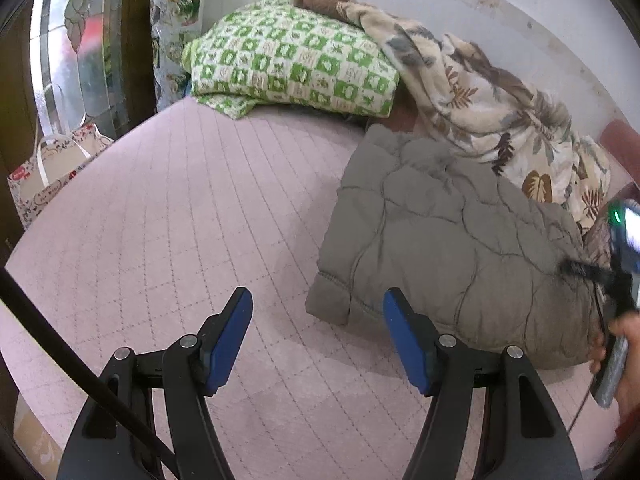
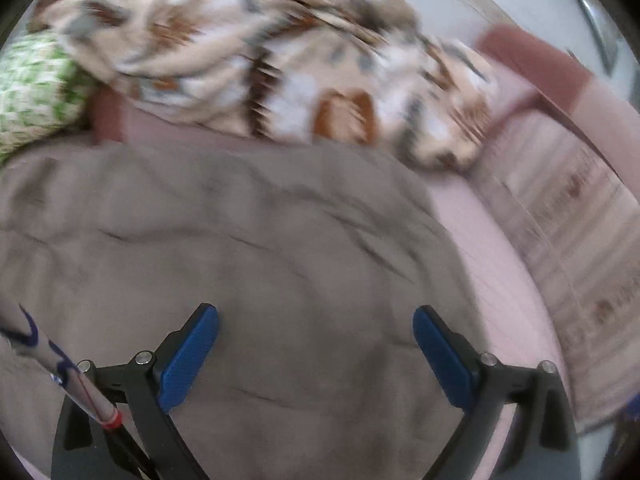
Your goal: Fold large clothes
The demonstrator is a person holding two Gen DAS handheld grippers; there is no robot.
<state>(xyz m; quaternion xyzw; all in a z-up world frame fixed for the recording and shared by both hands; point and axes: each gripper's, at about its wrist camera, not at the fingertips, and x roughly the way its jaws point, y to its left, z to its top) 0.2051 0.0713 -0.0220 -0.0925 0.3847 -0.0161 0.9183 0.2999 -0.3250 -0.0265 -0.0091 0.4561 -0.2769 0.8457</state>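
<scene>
A grey quilted jacket [image 1: 452,240] lies folded into a thick bundle on the pink quilted bed [image 1: 180,208]. In the left wrist view my left gripper [image 1: 318,300] hangs open over the bedcover just left of the jacket's near corner, with nothing between its blue pads [image 1: 230,344]. At the right edge of that view a hand holds the right gripper's body [image 1: 618,280] beside the jacket. The right wrist view is blurred: the right gripper [image 2: 316,320] stands open above the jacket [image 2: 248,248], nothing between its pads [image 2: 188,360].
A green checked folded quilt [image 1: 288,60] and a leaf-patterned blanket [image 1: 492,92] lie at the back of the bed [image 2: 496,240]. A floral bag [image 1: 52,168] stands off the bed's left edge. A dark red headboard [image 2: 532,60] lies at the right.
</scene>
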